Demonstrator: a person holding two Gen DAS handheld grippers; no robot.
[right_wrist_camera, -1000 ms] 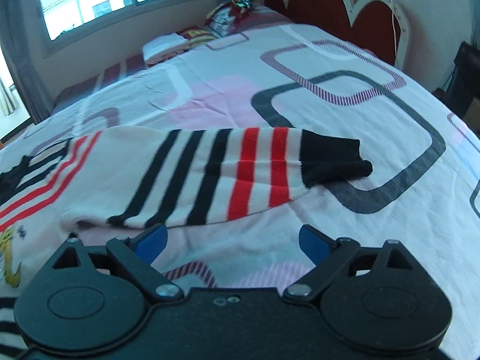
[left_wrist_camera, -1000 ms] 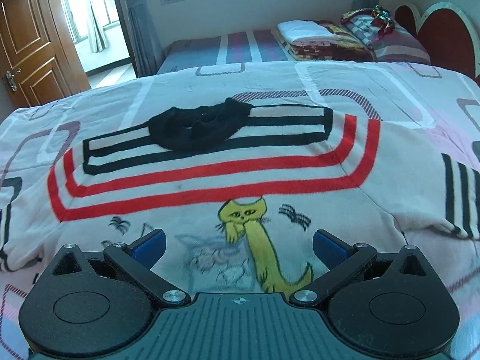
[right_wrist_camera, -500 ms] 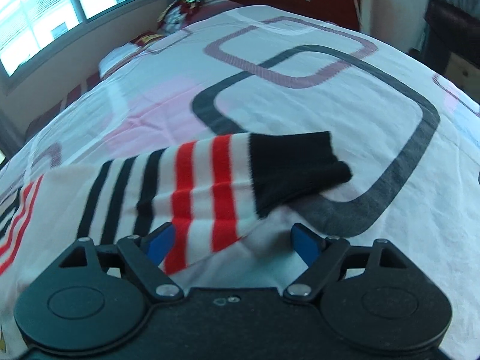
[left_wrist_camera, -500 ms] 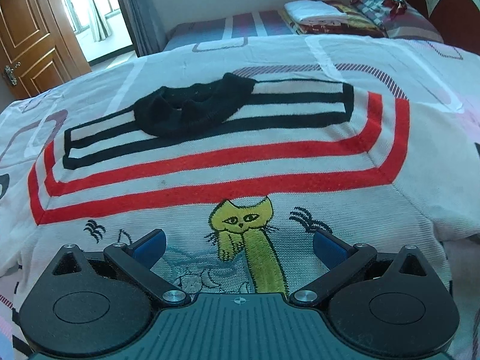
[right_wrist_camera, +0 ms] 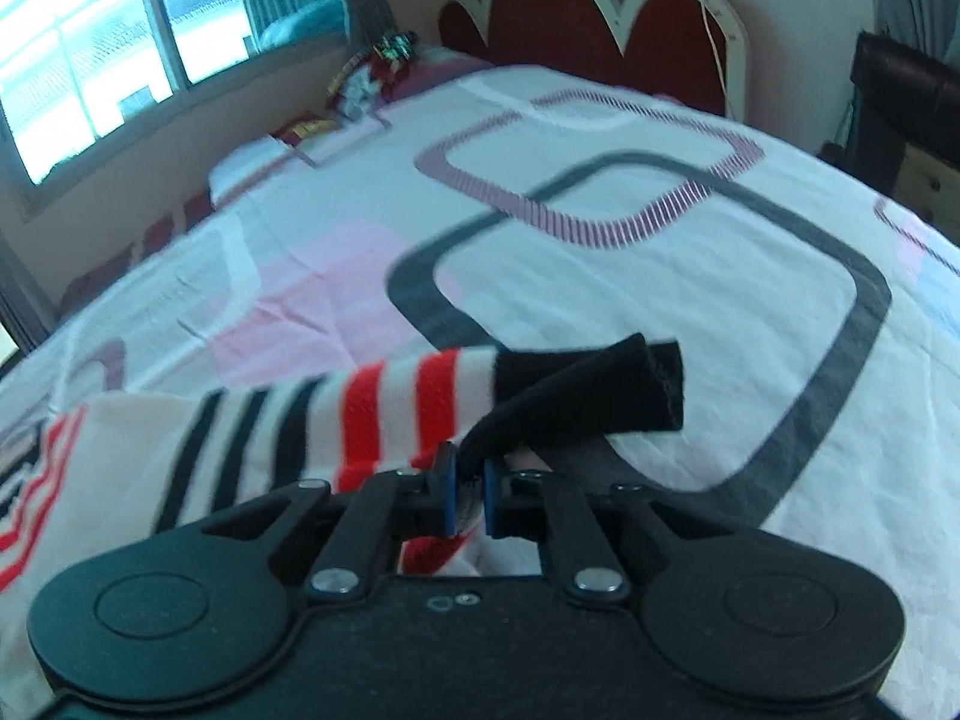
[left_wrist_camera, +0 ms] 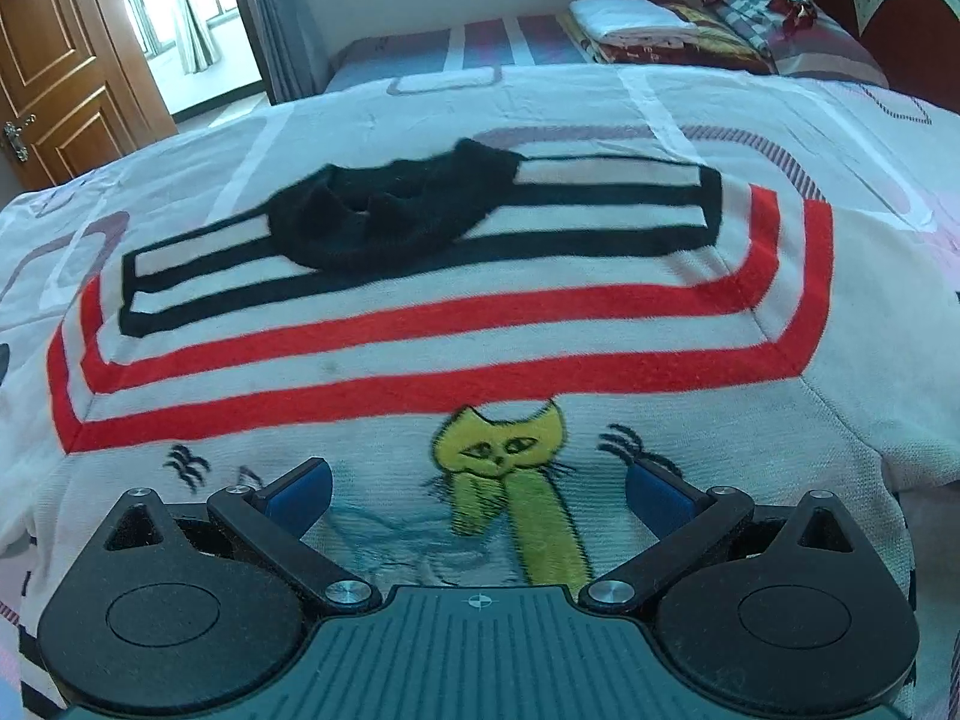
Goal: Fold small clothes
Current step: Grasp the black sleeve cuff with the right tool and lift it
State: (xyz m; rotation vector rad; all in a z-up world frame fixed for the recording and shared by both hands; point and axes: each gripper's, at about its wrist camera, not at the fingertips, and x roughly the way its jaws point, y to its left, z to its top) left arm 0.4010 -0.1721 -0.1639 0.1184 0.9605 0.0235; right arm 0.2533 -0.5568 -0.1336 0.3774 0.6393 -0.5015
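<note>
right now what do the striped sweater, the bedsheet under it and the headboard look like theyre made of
Striped sweater: a soft knit, likely wool or acrylic; matte, with fuzzy stripe edges, and its sleeve cuff bunches thickly in the right tongs.
Bedsheet: thin woven fabric, probably cotton; smooth, printed, with fine creases.
Headboard: looks like dark red padding or panel in a pale painted frame; too blurred to settle.

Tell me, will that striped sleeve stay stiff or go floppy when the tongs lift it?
Probably floppy: the sleeve already bends and its black cuff curls where the right tongs pinch it. It looks like soft knit, so likely light. The sweater lies flat on the bed and would likely drag along.
</note>
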